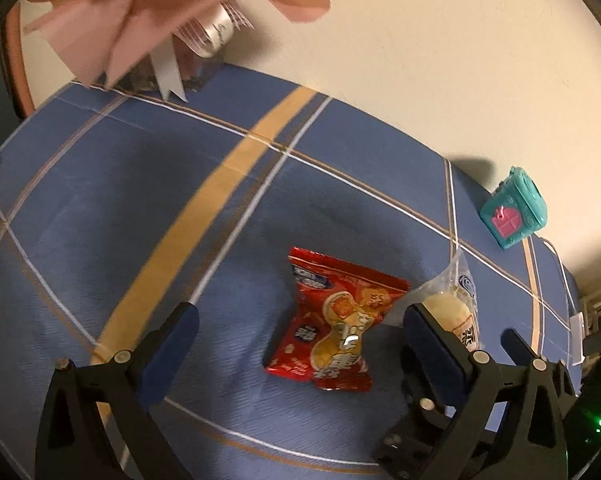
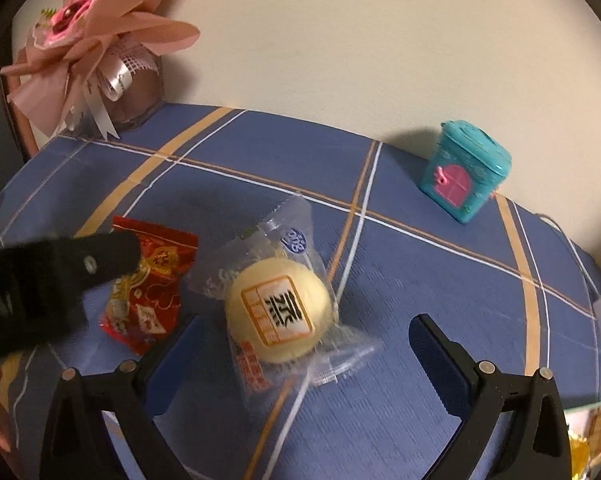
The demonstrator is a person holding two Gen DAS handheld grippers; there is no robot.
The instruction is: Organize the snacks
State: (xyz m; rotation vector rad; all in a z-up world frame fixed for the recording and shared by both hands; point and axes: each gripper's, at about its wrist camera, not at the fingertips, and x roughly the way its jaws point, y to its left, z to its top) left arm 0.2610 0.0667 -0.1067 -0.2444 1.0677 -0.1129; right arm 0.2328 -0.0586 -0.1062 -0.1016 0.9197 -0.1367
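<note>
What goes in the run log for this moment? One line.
left gripper: open, over red snack packet | right gripper: open, around wrapped bun | both snacks on tablecloth

The clear wrapper [image 2: 284,280] around the round pale bun [image 2: 278,312], lying between the open fingers of the right gripper [image 2: 300,340], carries an orange-framed label with one large black Chinese character, "蒸". Below the bun, on the same wrapper, there are lines of orange-red print, too small to read. Near the far end of the wrapper there is a small round blue logo; its letters are not legible.

The red snack packet [image 1: 332,328], lying between the fingers of the left gripper [image 1: 300,328], has Chinese characters in white and yellow, but they are blurred and cannot be read.
</note>
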